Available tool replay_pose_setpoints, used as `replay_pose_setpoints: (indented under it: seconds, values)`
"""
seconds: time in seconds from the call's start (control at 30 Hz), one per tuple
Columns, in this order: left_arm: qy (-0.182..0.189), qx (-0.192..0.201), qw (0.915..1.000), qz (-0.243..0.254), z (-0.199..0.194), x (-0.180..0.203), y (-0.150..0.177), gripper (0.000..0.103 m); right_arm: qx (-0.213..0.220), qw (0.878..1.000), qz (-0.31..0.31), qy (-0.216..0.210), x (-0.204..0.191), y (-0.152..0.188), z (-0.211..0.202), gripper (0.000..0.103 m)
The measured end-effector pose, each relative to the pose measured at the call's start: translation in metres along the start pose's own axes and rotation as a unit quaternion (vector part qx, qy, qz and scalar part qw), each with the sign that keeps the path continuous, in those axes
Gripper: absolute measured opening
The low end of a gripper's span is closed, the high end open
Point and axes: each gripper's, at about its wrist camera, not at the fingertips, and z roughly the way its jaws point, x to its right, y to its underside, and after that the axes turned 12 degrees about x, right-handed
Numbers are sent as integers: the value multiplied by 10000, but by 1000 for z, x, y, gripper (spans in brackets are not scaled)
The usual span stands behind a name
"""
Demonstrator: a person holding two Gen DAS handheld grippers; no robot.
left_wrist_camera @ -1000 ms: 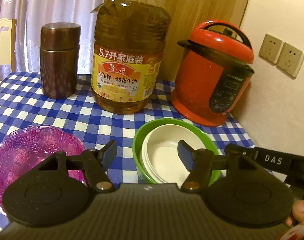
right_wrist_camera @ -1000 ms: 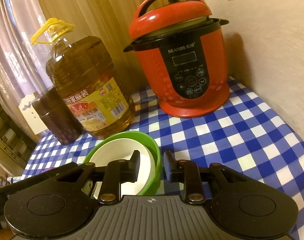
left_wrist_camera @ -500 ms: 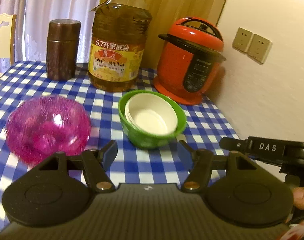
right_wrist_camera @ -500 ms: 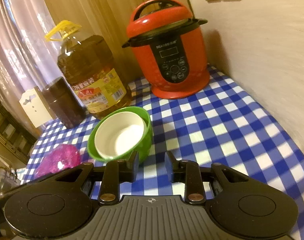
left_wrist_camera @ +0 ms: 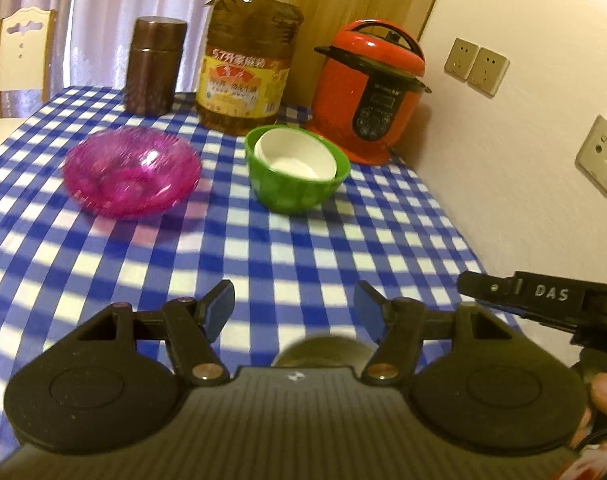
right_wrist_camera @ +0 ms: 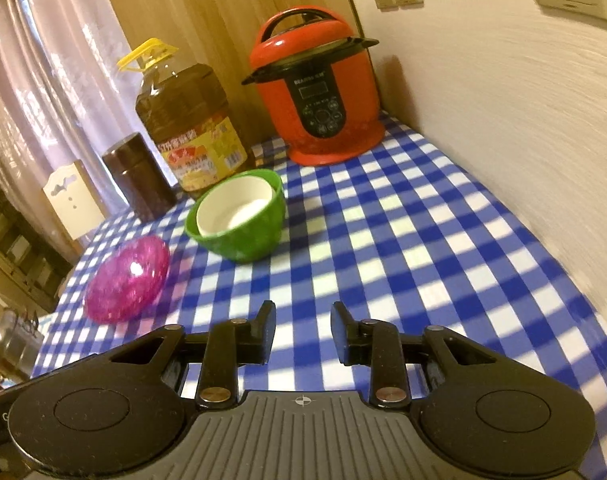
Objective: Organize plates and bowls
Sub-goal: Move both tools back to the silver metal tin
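A green bowl (left_wrist_camera: pixel 299 194) with a white bowl (left_wrist_camera: pixel 295 158) nested inside stands on the blue-checked tablecloth (left_wrist_camera: pixel 303 248), in front of the oil bottle. A translucent pink bowl (left_wrist_camera: pixel 131 172) sits alone to its left. My left gripper (left_wrist_camera: pixel 293 298) is open and empty, well back from both bowls. The right gripper (right_wrist_camera: pixel 303 316) is also open with a narrower gap and nothing between its fingers. From it I see the green bowl (right_wrist_camera: pixel 243 240), white bowl (right_wrist_camera: pixel 233 212) and pink bowl (right_wrist_camera: pixel 127 280) ahead and to the left.
Along the back stand a brown canister (left_wrist_camera: pixel 155 64), a large oil bottle (left_wrist_camera: pixel 247 60) and a red electric cooker (left_wrist_camera: pixel 367 92). A wall with sockets (left_wrist_camera: pixel 475 66) bounds the table's right side. A chair (left_wrist_camera: pixel 23 52) stands at the far left.
Both grippers have drawn straight back from the bowls, which now look smaller and farther off. The pink bowl has come into the right wrist view. The bowls themselves have not moved.
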Motion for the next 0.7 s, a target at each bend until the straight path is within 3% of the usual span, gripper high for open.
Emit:
replay_pose_setpoints:
  seconds: [0.37,0.7]
  values:
    - [-188,-181,9997,12,-40,7,35,63,-373,9992,-62,-123,-2,45,-47,35]
    - [-270,-372,9989,7,-48,9,48,57,-561,9983,55,-171,0,60,-62,36]
